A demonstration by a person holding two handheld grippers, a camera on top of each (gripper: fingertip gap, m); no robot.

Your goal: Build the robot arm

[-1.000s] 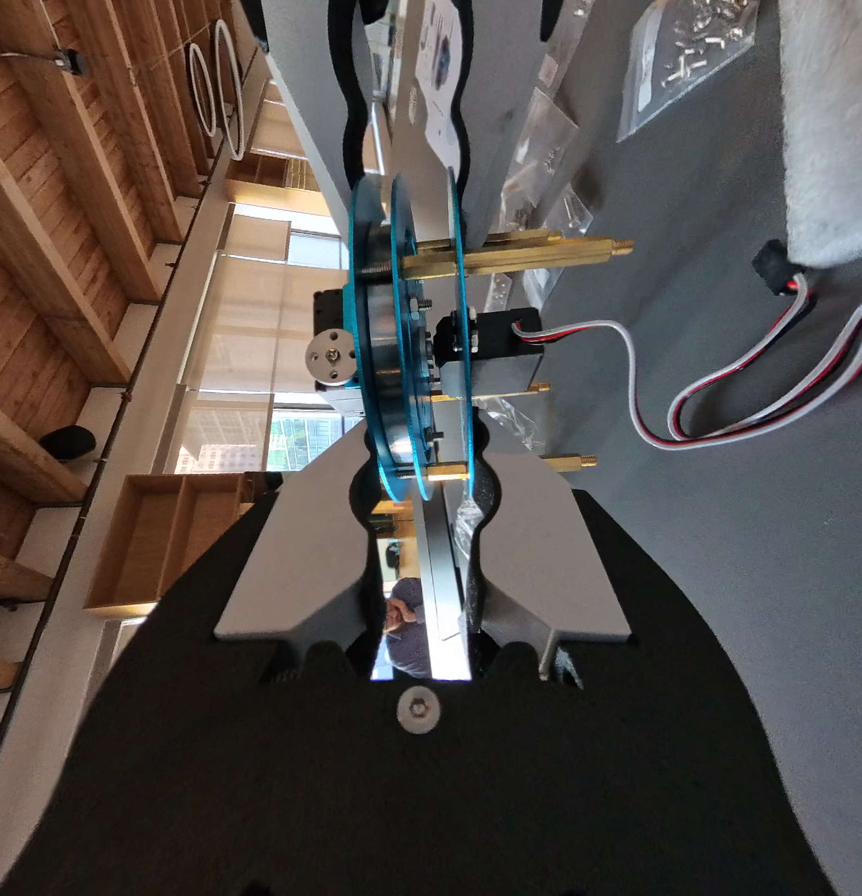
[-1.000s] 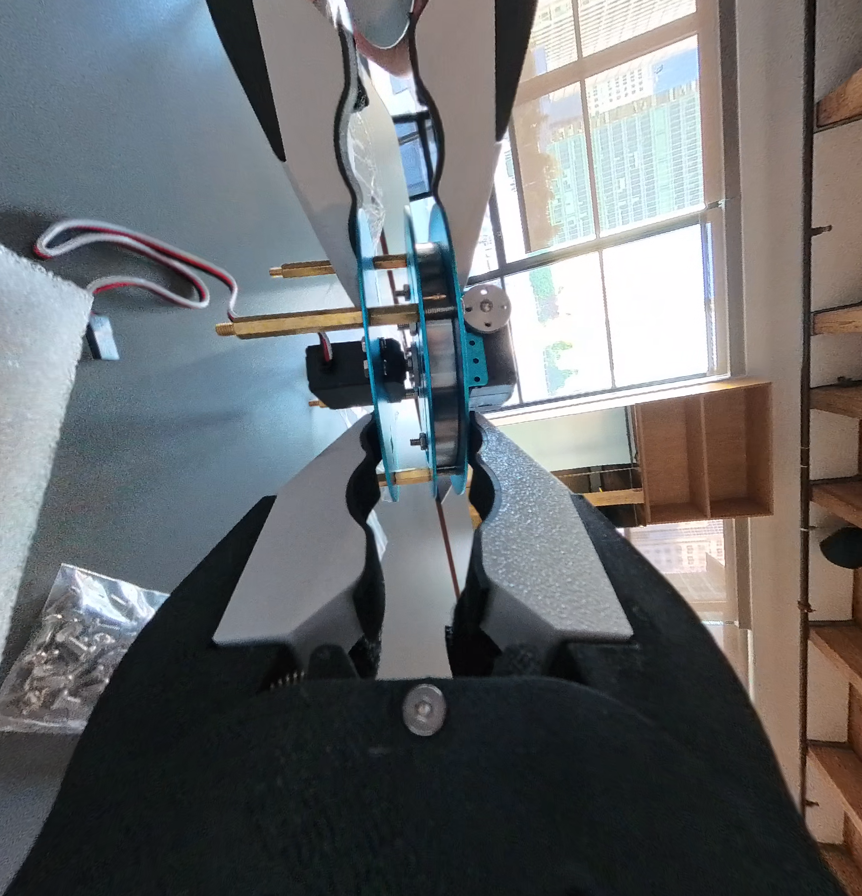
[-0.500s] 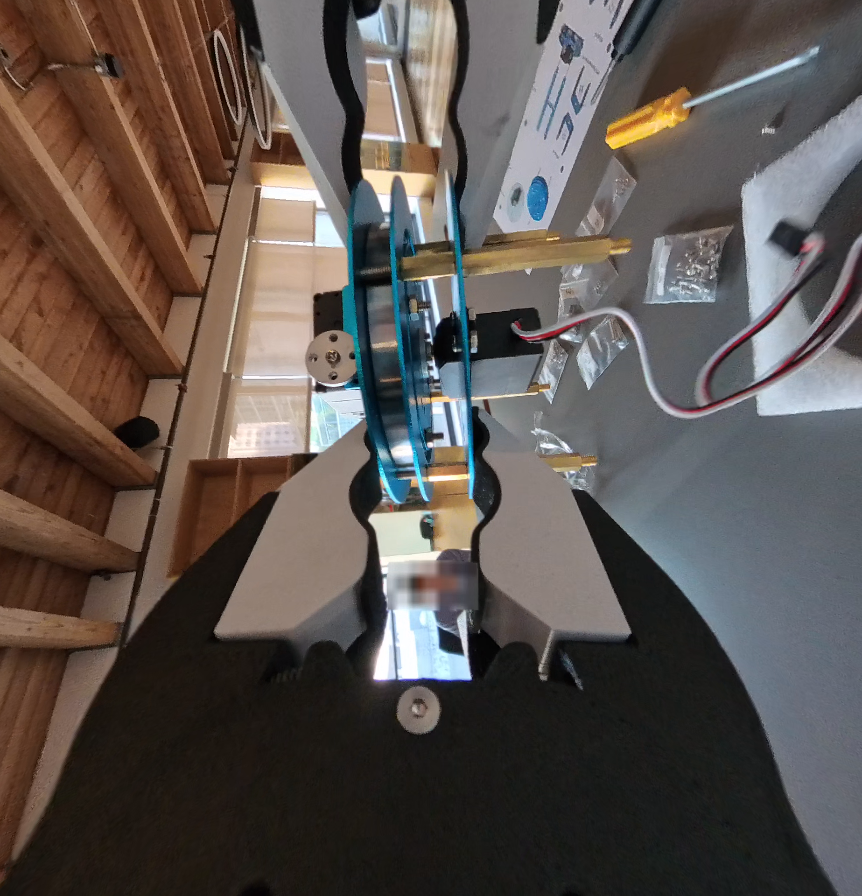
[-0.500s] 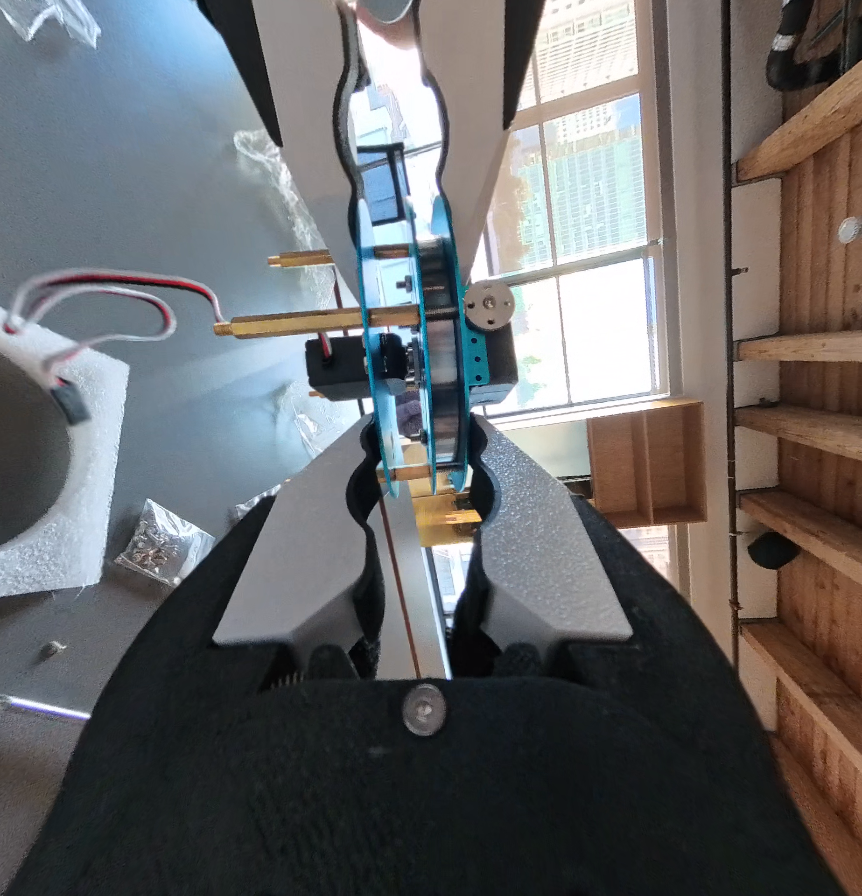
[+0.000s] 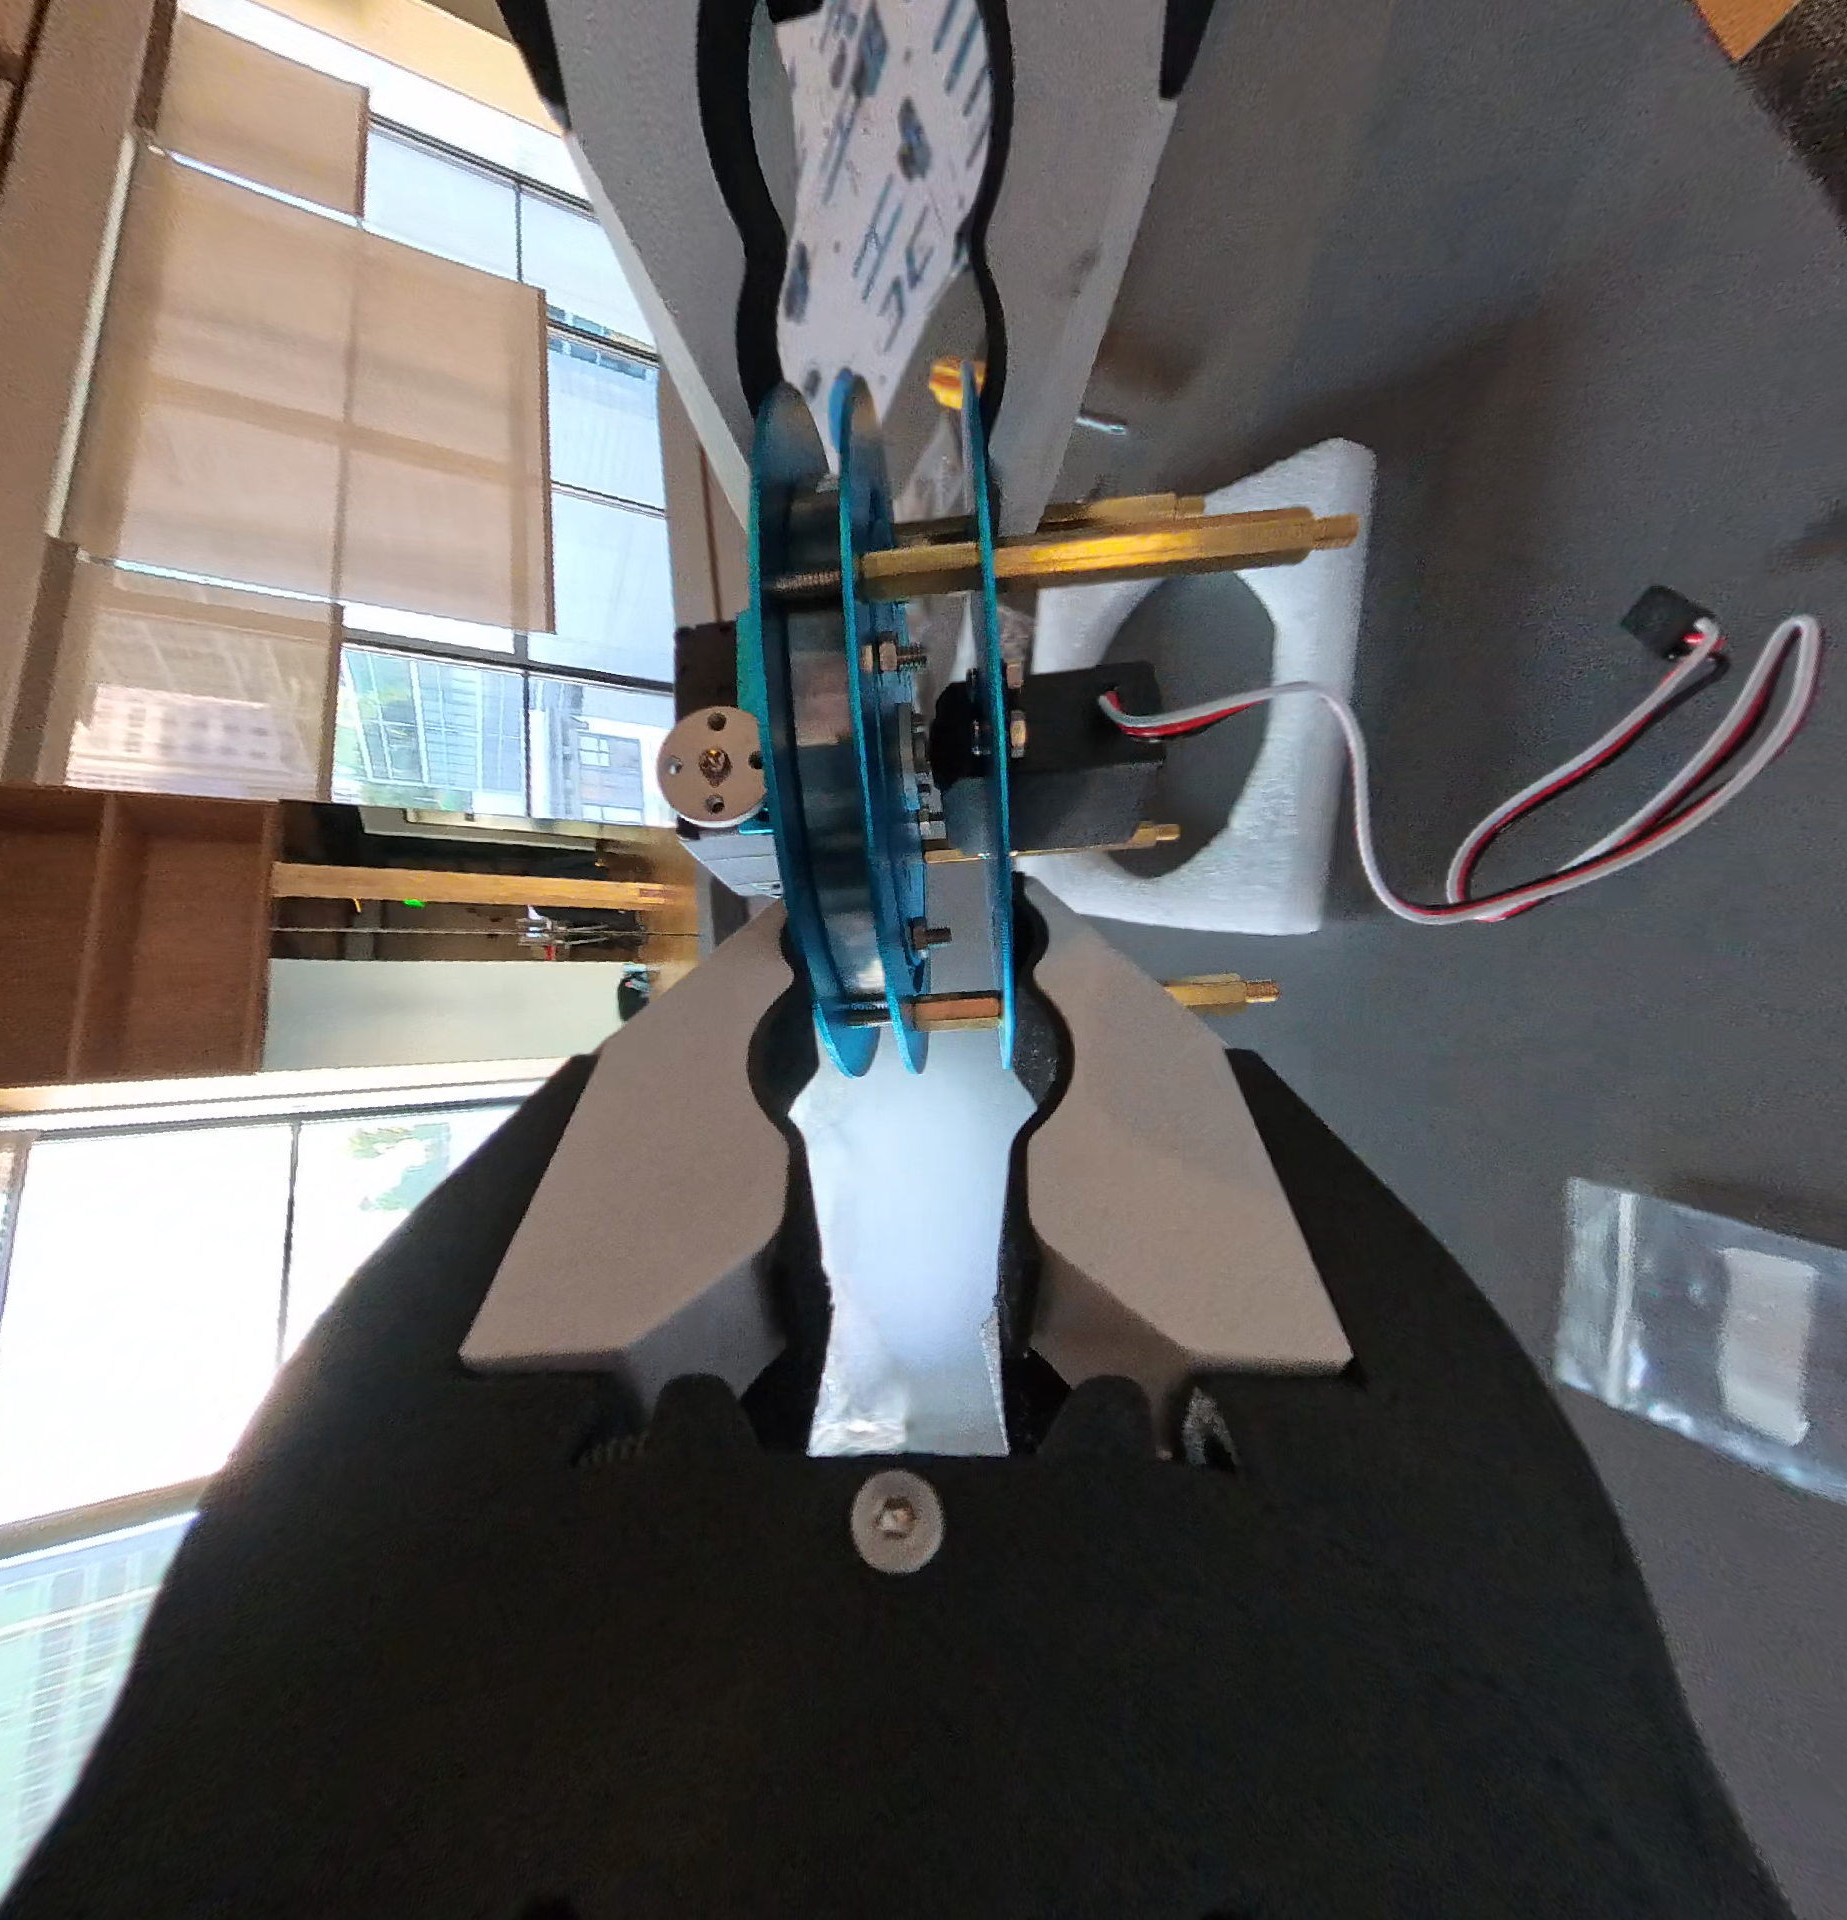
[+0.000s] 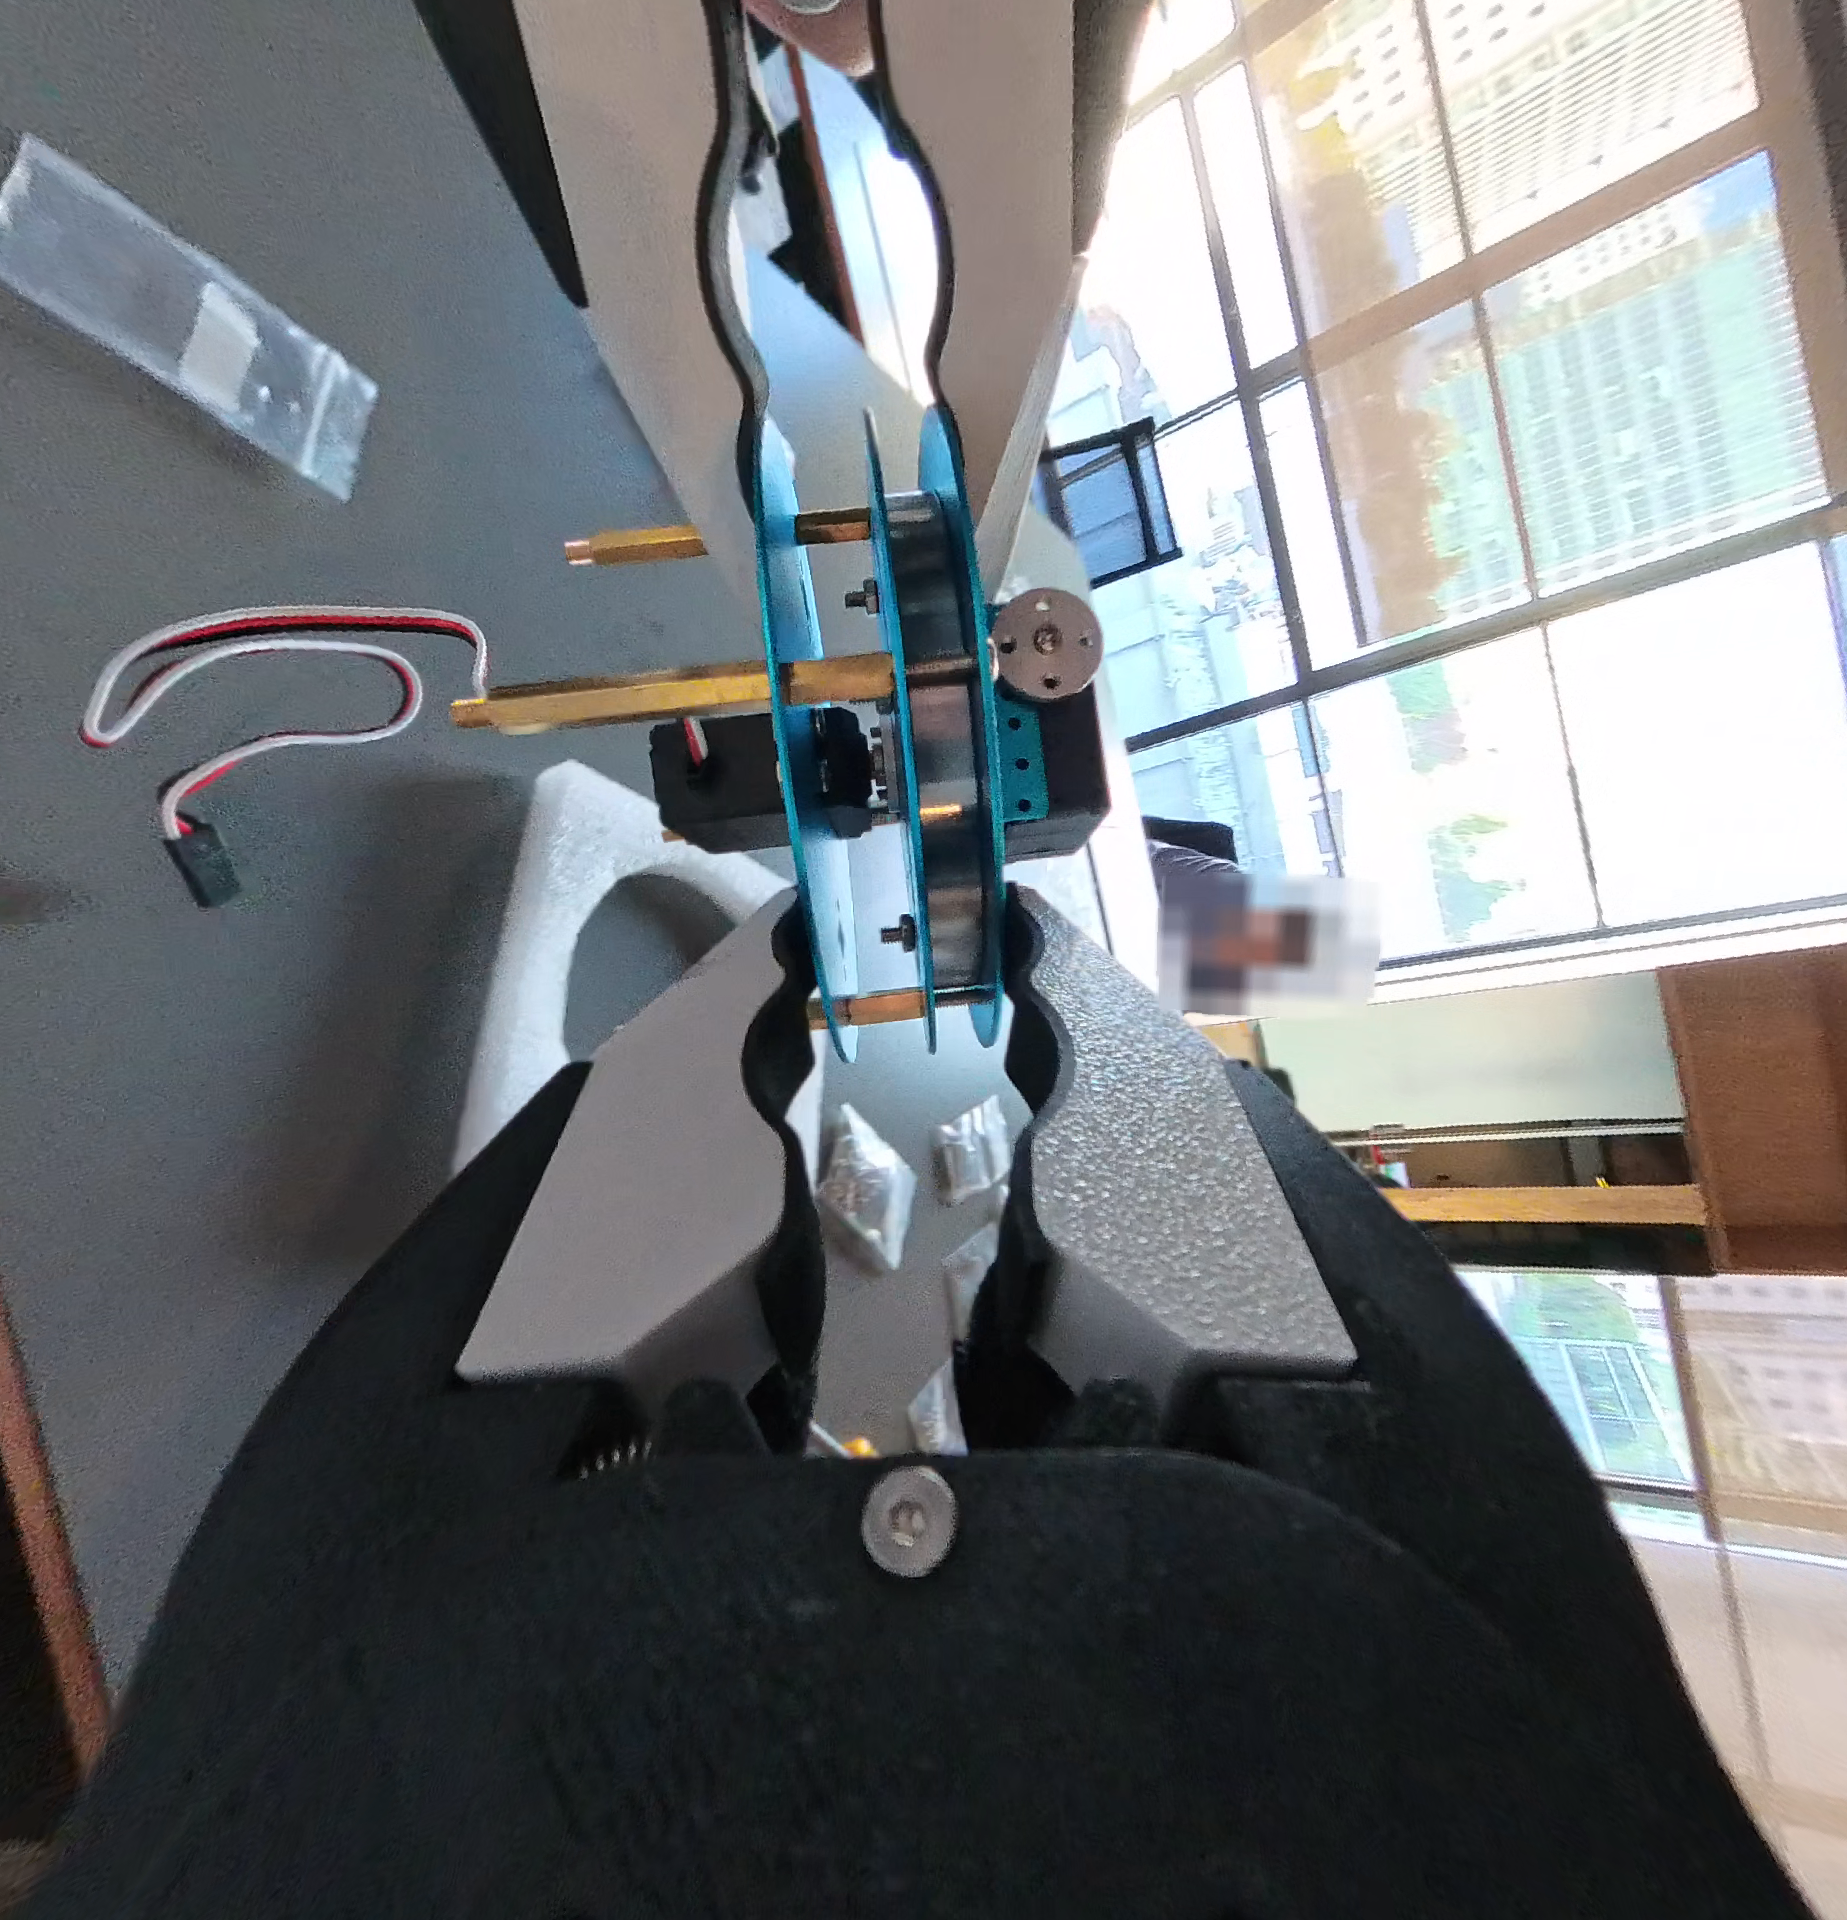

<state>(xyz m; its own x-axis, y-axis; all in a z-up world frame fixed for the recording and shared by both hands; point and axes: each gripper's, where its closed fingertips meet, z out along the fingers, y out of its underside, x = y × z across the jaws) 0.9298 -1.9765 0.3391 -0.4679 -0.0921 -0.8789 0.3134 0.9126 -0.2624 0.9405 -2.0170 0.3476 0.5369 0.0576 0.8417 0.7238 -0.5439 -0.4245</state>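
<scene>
**Both your grippers clamp the blue-disc assembly from opposite sides**

Your left gripper [image 5: 911,997] is closed down to the width of the blue-disc assembly [image 5: 877,748] and has its near rim pinched between the wavy black pads. Your right gripper [image 6: 903,987] grips the same assembly [image 6: 877,727] the same way, from the opposite edge, so in each wrist view the other gripper's grey fingers close on the far rim straight ahead of your own.

The assembly is held clear of the grey table [image 5: 1521,1039], its three blue discs standing edge-on between your fingers. Brass standoffs [image 5: 1106,551] run crosswise through the discs and stick out toward the table side. A black servo [image 5: 1054,748] sits at the middle on that same side, and a small silver hub [image 5: 711,766] faces the windows on the other side.

From the servo a red, black and white cable [image 5: 1584,790] loops out over the table, ending in a black plug [image 5: 1657,618]. Beyond the assembly, on the table, lies a white foam block [image 5: 1283,727] with a round hole. A clear plastic bag [image 5: 1719,1340] lies to the right of your left gripper's fingers. Between your right gripper's fingers, small bags of hardware [image 6: 867,1174] show on the table. A printed sheet [image 5: 888,187] shows between the far fingers in the left wrist view.
</scene>
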